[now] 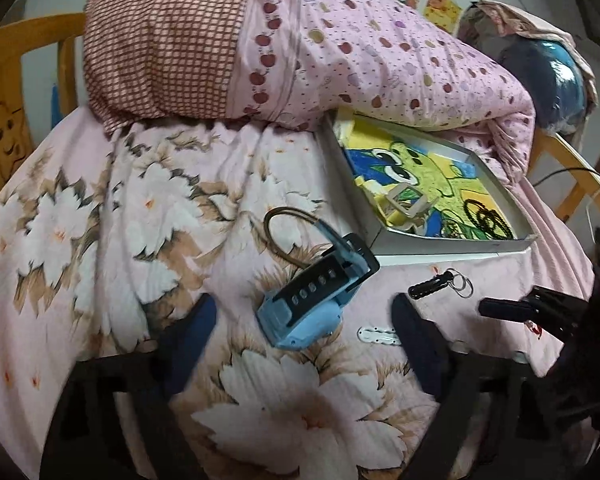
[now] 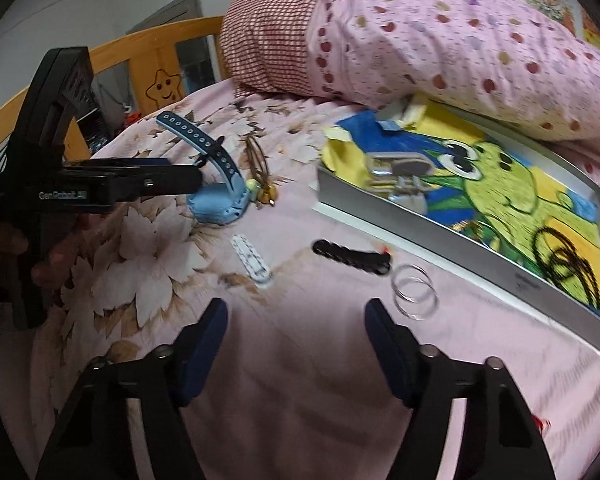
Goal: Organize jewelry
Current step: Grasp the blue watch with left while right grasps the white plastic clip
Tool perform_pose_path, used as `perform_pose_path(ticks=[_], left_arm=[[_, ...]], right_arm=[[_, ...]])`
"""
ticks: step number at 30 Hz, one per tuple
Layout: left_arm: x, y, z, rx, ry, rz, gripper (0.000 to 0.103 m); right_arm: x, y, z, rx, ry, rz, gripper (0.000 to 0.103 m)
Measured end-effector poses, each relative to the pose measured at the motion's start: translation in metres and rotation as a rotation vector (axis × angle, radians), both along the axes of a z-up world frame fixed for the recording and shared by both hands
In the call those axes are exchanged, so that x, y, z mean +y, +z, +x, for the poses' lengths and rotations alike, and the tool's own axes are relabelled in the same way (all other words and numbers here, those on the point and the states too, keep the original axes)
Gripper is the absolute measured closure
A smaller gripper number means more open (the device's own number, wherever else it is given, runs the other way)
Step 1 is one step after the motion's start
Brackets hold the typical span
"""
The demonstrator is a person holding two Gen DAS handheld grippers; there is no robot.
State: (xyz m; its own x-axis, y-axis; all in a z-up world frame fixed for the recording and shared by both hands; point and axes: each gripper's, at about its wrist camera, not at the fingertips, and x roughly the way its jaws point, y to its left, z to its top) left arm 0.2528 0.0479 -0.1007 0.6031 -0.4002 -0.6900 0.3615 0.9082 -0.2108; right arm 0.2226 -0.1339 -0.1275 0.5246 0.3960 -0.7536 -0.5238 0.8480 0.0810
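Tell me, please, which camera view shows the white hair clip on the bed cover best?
The right wrist view shows the white hair clip best: it lies whole and unobstructed on the bed cover, ahead of the open right gripper. In the left wrist view, the left gripper's finger hides one end of it.

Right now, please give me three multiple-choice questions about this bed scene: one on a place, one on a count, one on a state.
1. Where does the blue watch lie?
A. on the floral bedspread
B. inside the white box
C. on the pillow

2. How many metal rings hang on the black keychain piece?
A. none
B. two
C. five

3. How does the right gripper stand?
A. shut on the watch
B. shut on the white hair clip
C. open, holding nothing

Answers:
1 A: the watch rests on the flower print, outside the white box.
2 B: two overlapping rings show.
3 C: its fingers are wide apart above bare cloth.
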Motion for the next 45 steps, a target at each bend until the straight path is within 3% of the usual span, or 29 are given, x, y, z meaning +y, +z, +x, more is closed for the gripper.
perform_pose_path(ticks=[8,13,17,31,45], left_arm=[[0.002,-0.006,0.01,0.014,-0.059,-0.036,0.065],[0.004,-0.007,0.011,0.018,-0.067,-0.039,0.075],[0.006,-0.008,0.012,0.031,-0.064,-0.041,0.08],[0.005,-0.005,0.008,0.044,0.063,-0.02,0.101],[-0.052,0.027,-0.025,0.006,0.025,0.027,0.102]], right_arm=[[0.025,-0.007,0.014,-0.005,0.077,-0.025,0.061],[0.036,-0.012,0.019,-0.007,0.098,-0.044,0.069],[0.038,-0.015,0.022,-0.001,0.096,-0.054,0.087],[0.016,0.003,0.009,-0.039,0.019,-0.023,0.09],[-0.047,0.042,-0.015,-0.119,-0.104,0.035,0.09]])
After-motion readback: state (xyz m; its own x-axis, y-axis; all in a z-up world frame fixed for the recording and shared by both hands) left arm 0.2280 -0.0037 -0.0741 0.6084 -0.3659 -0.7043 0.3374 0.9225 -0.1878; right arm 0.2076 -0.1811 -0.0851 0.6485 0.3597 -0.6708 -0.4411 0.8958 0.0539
